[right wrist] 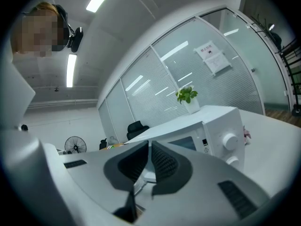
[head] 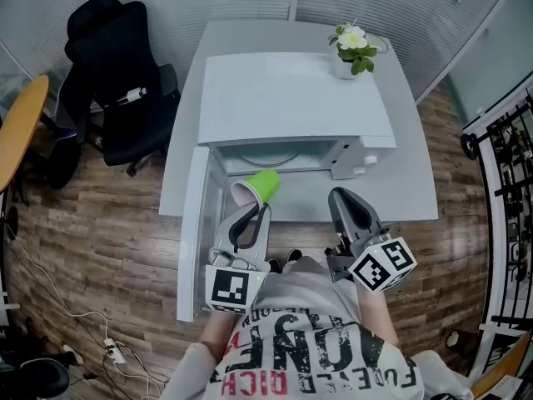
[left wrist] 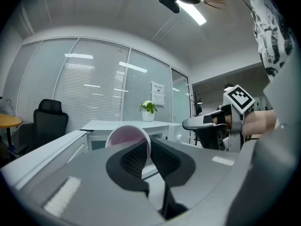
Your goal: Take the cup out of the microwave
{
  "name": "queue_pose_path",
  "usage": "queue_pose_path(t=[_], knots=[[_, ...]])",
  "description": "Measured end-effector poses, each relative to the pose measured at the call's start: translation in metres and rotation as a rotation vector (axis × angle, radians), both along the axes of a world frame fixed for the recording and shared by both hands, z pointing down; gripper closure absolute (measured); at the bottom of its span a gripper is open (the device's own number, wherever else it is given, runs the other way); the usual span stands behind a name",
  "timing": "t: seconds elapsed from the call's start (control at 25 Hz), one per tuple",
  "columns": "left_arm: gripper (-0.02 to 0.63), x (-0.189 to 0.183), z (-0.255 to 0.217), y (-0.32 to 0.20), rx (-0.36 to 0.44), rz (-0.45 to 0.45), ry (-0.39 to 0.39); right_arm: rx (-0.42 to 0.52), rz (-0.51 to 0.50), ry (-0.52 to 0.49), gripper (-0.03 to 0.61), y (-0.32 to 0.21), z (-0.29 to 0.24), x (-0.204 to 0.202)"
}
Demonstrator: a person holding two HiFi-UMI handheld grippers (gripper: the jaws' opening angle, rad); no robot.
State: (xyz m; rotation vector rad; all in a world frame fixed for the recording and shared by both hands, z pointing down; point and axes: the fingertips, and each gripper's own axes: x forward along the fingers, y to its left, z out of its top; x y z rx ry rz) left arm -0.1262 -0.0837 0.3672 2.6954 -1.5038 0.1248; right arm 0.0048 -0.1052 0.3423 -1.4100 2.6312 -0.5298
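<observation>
We wear a pale grey T-shirt (head: 312, 340) printed with big black block letters and a row of red ones below. Our left gripper (head: 256, 212) has a light grey moulded shell that narrows to two curved jaws lined with black ribbed pads (left wrist: 134, 158). At its rear sits the left cube (head: 229, 287), white with black square markers. Our right gripper (head: 340, 197) looks darker grey from above, and the right cube (head: 383, 265) shows its markers on two faces. In its own view the right gripper's shell is smooth grey, with a short dark ridged strip (right wrist: 234, 196) set into each side and the same black ribbing inside its jaws.
</observation>
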Motion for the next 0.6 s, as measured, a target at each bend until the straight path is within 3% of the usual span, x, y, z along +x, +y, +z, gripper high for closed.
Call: queue_pose_path(t=[0.6], knots=[[0.578, -0.0010, 0.0016, 0.0005, -0.012, -0.021, 0.010, -0.015, -0.010, -0.002, 0.554, 0.0025, 0.0030, 0.0003]])
